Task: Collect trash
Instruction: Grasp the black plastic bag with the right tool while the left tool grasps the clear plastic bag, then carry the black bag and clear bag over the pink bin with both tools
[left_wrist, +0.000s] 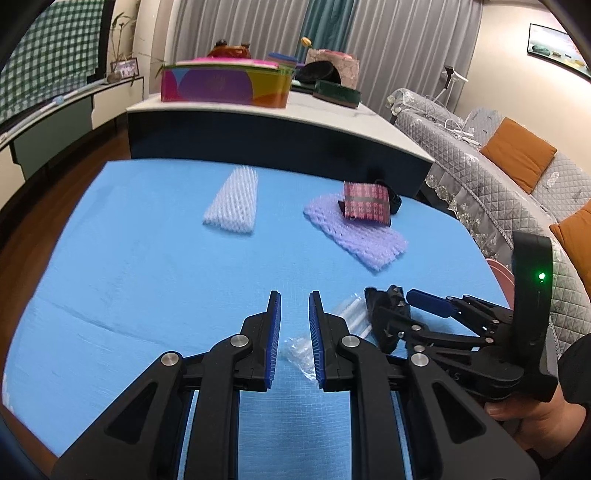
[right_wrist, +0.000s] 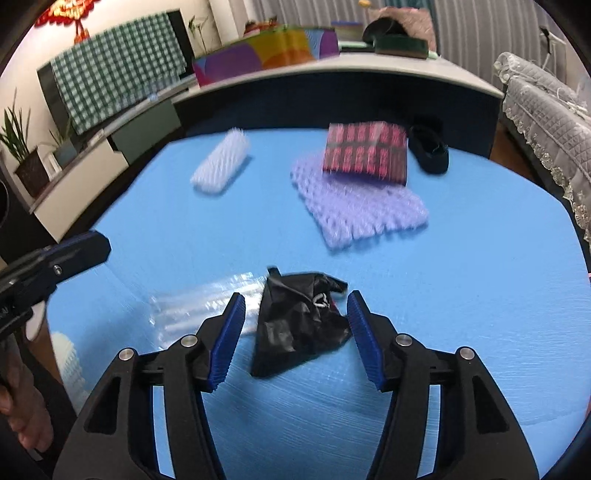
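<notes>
While flat on the mat, the clear wrapper runs left-right.

On the blue worktop: foam net sleeves, two, one white, one lilac; red patterned packet, one, resting on the lilac sleeve; crumpled black bag, one; clear plastic wrapper, one; dark shoe-like item at the far edge, one.

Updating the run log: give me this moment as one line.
left gripper: open, empty, over clear wrapper | right gripper: open, black bag between jaws, not gripped | foam nets, red packet: untouched
</notes>
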